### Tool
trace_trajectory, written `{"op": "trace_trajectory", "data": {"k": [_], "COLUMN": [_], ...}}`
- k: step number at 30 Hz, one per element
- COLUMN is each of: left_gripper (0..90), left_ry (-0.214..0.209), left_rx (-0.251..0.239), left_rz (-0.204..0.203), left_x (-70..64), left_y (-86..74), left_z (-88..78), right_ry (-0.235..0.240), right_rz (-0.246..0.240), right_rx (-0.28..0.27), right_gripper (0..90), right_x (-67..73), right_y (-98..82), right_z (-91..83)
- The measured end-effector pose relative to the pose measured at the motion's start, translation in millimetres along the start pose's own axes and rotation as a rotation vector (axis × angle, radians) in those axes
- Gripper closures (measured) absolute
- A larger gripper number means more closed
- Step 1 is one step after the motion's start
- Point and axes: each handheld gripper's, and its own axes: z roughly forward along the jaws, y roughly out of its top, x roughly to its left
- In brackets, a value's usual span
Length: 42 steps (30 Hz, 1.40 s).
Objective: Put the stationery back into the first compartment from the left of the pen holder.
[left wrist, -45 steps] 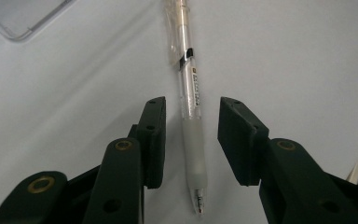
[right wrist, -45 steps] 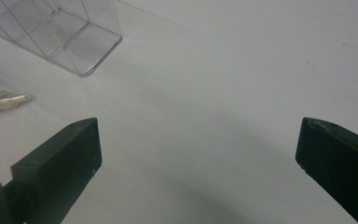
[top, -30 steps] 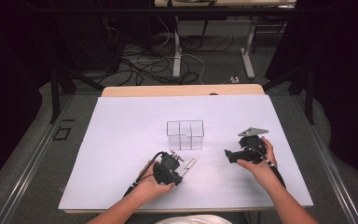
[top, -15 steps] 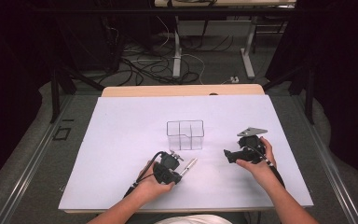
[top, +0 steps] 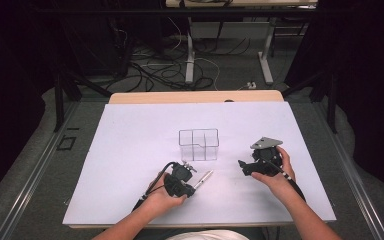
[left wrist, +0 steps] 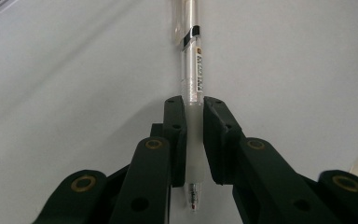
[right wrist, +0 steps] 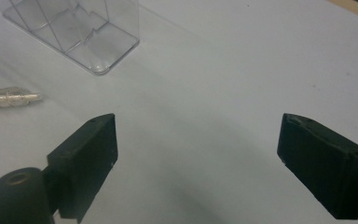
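Your left tool (left wrist: 193,135) is now clamping the pen (left wrist: 192,70); your right tool (right wrist: 198,163), apart, has just been narrowing on nothing; the holder (top: 198,144) is waiting.

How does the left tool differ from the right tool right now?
The left tool has its black jaws shut on a clear plastic pen, while the right tool has its jaws apart with nothing between them, though they have just been closing a little. The left tool sits nearer the front edge of the white table; the right tool carries a grey three-cornered plate on top. Both are black, hand-held, and lie short of the clear divided plastic box.
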Motion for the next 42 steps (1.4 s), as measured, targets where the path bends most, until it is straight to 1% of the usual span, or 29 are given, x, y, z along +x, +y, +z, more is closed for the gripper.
{"op": "trace_trajectory", "data": {"k": [2,3,4,7,8,9,10,11,12,13,16,17,20,22,24,25,27,28,29,32,34,35,36,37,38,39,40,41,42], "left_gripper": [80.0,79.9,80.0,80.0,80.0,80.0,80.0,80.0,80.0,79.9,80.0,80.0,79.9,79.9,80.0,80.0,80.0,80.0,80.0,80.0,80.0,80.0,80.0,80.0,80.0,80.0,80.0,80.0,80.0], "left_ry": [-0.002,-0.013,-0.008,-0.013,-0.021,-0.021,-0.027,-0.022,-0.027,-0.023,-0.031,-0.032,-0.036,-0.035,-0.037,-0.034,-0.042,-0.042,-0.049,-0.063,-0.072,-0.072,-0.072,-0.083,-0.087,-0.092,-0.093,-0.092,-0.099], "left_rx": [-0.007,-0.006,-0.009,-0.014,-0.011,-0.021,-0.023,-0.024,-0.026,-0.031,-0.035,-0.038,-0.042,-0.043,-0.044,-0.046,-0.047,-0.052,-0.048,-0.055,-0.061,-0.060,-0.059,-0.070,-0.069,-0.069,-0.069,-0.063,-0.069], "left_rz": [0.007,-0.005,0.008,0.008,0.004,0.007,-0.001,0.007,0.006,0.007,0.002,0.001,-0.002,0.003,0.001,0.001,-0.015,-0.011,-0.016,-0.032,-0.039,-0.038,-0.043,-0.057,-0.065,-0.065,-0.073,-0.070,-0.070], "left_x": [0.3,-0.3,0.8,2.7,3.3,4.4,4.8,6.2,7.1,8.2,11.1,12.0,14.7,17.1,19.2,20.3,21.9,23.8,25.2,29.6,34.1,35.8,37.5,38.8,40.4,42.3,43.3,44.8,46.2], "left_y": [0.3,0.1,0.5,0.4,0.3,0.3,0.2,0.3,0.3,0.2,-0.6,-0.8,-1.5,-1.8,-2.4,-2.7,-3.6,-3.7,-4.1,-5.5,-6.8,-6.9,-7.6,-8.5,-9.0,-9.5,-10.1,-10.4,-11.1], "left_z": [-1.7,-2.5,-3.8,-7.4,-8.8,-9.9,-11.4,-13.2,-14.7,-16.2,-21.1,-22.7,-27.3,-30.8,-33.9,-35.2,-37.6,-39.0,-40.6,-44.7,-48.5,-50.2,-52.1,-53.1,-55.2,-56.8,-58.5,-60.4,-61.8], "right_ry": [0.008,0.019,0.018,0.041,0.045,0.051,0.051,0.057,0.064,0.063,0.081,0.087,0.089,0.092,0.099,0.101,0.095,0.097,0.094,0.107,0.101,0.102,0.105,0.101,0.103,0.102,0.100,0.098,0.097], "right_rz": [-0.047,-0.064,-0.078,-0.116,-0.134,-0.166,-0.166,-0.182,-0.194,-0.220,-0.286,-0.307,-0.379,-0.439,-0.516,-0.538,-0.581,-0.599,-0.632,-0.665,-0.713,-0.726,-0.747,-0.782,-0.799,-0.839,-0.852,-0.890,-0.909], "right_rx": [-0.005,-0.005,-0.005,-0.015,-0.007,-0.010,-0.010,-0.012,-0.022,-0.014,-0.023,-0.015,-0.031,-0.032,-0.036,-0.032,-0.027,-0.025,-0.027,-0.040,-0.043,-0.050,-0.060,-0.061,-0.072,-0.081,-0.094,-0.093,-0.104], "right_gripper": [15.4,15.9,16.8,20.2,21.2,23.1,23.1,24.2,24.8,25.3,27.0,27.1,27.6,29.6,33.2,33.8,34.2,35.0,35.1,35.3,35.6,36.0,36.1,36.3,36.3,36.4,36.3,36.3,36.3], "right_x": [1.8,3.0,4.4,8.7,9.9,13.2,13.2,15.2,17.5,19.1,25.3,27.5,35.2,41.1,46.2,49.7,55.6,58.7,61.1,71.9,78.1,83.0,85.1,87.9,91.6,94.3,98.3,101.3,104.9], "right_y": [1.2,2.0,2.5,4.8,5.7,7.2,7.2,7.9,8.2,9.5,12.4,13.7,17.4,20.2,23.3,24.5,27.3,28.7,30.8,35.0,37.7,39.1,40.2,42.0,43.1,44.8,45.7,47.3,47.9], "right_z": [-0.3,0.0,-0.6,-0.6,-1.9,-2.6,-2.6,-2.5,-2.0,-2.8,-2.0,-2.9,-2.3,-3.0,-2.9,-3.4,-3.5,-4.1,-4.5,-6.2,-7.6,-8.0,-7.3,-7.6,-7.2,-7.0,-6.4,-6.6,-6.0]}}
